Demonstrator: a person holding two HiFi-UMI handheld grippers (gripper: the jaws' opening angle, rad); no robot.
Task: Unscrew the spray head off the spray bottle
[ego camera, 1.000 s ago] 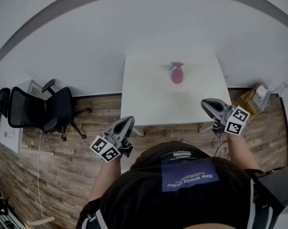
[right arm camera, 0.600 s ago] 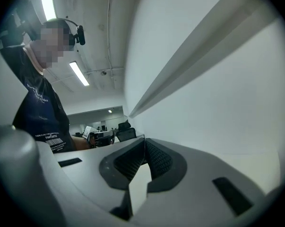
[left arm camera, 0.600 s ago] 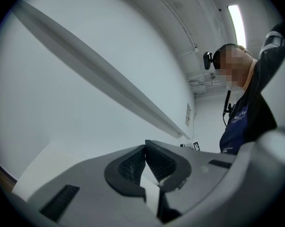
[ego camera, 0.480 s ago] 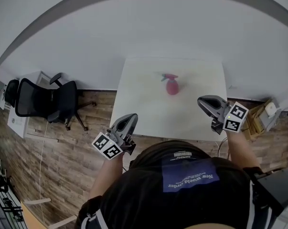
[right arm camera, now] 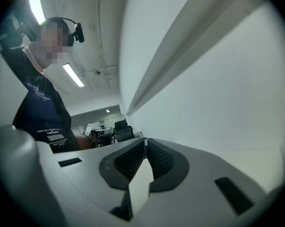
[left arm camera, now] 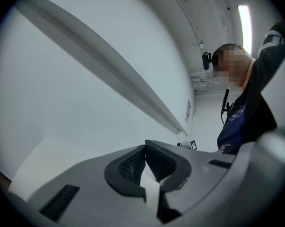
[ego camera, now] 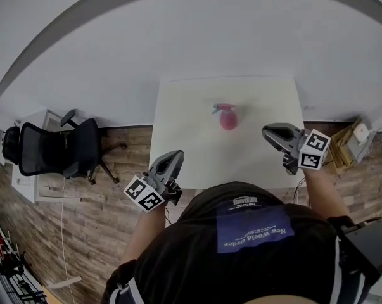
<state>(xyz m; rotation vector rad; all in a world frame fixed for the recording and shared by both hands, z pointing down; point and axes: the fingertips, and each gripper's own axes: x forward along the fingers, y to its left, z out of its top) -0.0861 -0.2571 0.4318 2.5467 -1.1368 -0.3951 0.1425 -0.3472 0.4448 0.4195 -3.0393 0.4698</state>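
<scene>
While the spray bottle waits alone on the white table, nothing has touched it. It stands past the table's middle, toward the wall end at twelve o'clock from the person. It's a small pink thing with a rounded body. The spray head is on top, its nozzle poking out toward nine o'clock (too small here to see how tightly it's screwed on).

Out from there, the right gripper hangs over the table edge between three and four o'clock of the bottle, near but apart. The left gripper sits lower, around eight o'clock, by the table's near corner. Both have their jaws pressed together with nothing between the pads.

That flanking spread looks like a setup: one side to steady the body, the other to twist the head, I'd judge. An office chair sits well off at nine o'clock on the wood floor.
</scene>
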